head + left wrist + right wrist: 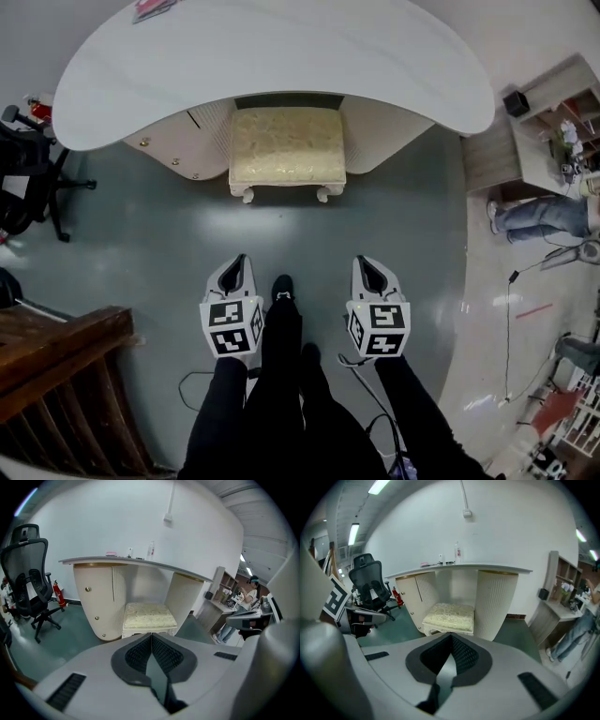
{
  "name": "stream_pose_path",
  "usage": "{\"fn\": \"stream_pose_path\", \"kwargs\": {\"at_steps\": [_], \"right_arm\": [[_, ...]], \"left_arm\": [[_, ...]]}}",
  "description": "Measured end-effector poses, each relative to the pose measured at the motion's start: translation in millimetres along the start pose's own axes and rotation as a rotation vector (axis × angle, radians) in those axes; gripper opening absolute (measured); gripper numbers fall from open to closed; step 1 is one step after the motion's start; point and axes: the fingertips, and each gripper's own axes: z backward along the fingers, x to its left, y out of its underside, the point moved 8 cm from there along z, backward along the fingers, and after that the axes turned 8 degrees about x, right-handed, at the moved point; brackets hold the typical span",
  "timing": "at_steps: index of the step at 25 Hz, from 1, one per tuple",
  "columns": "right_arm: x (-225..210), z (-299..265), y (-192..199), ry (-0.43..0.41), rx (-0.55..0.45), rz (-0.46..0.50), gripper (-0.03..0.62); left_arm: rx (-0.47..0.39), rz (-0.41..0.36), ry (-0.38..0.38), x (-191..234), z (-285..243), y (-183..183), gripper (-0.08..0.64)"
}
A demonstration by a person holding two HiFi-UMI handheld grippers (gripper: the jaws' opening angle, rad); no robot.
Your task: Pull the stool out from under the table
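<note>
Left tongs and right tongs clenched, empty; cream cushioned stool lies dead ahead, equidistant, partly beneath white curved table.

One stool, one table, one office chair, one left claw, one right claw.

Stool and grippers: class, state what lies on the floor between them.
Bare floor only, in the head view, from stool to left gripper and right gripper.

An office-like room: curved white desk, black swivel chair
</note>
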Motion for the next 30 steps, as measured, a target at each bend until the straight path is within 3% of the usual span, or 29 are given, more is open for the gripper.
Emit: {"fn": "stream_pose_path", "kwargs": {"at_steps": [5, 13, 22, 28, 30], "right_arm": [[-5.0, -66.6, 6.9, 0.021, 0.061, -0.014, 0.003], [-12.2, -166.0, 33.6, 0.07, 0.113, 0.054, 0.004], [-28.6, -251.5, 45.5, 0.074, 0.122, 0.082, 0.004], [-33.5, -291.2, 48.7, 0.094, 0.121, 0.088, 0.006], [-36.0, -301.3, 50.3, 0.111, 0.122, 0.08, 0.047]], "left_arm": [[0.038, 0.039, -0.003, 29.7, -64.0, 7.2, 0.008], [0.075, 0.085, -0.016, 75.3, -153.2, 44.0, 0.008], [0.127, 0.07, -0.046, 100.9, -234.2, 74.4, 0.009], [0.144, 0.064, -0.052, 107.1, -269.6, 82.3, 0.066], [0.151, 0.051, -0.052, 108.7, -280.1, 83.8, 0.09]]}}
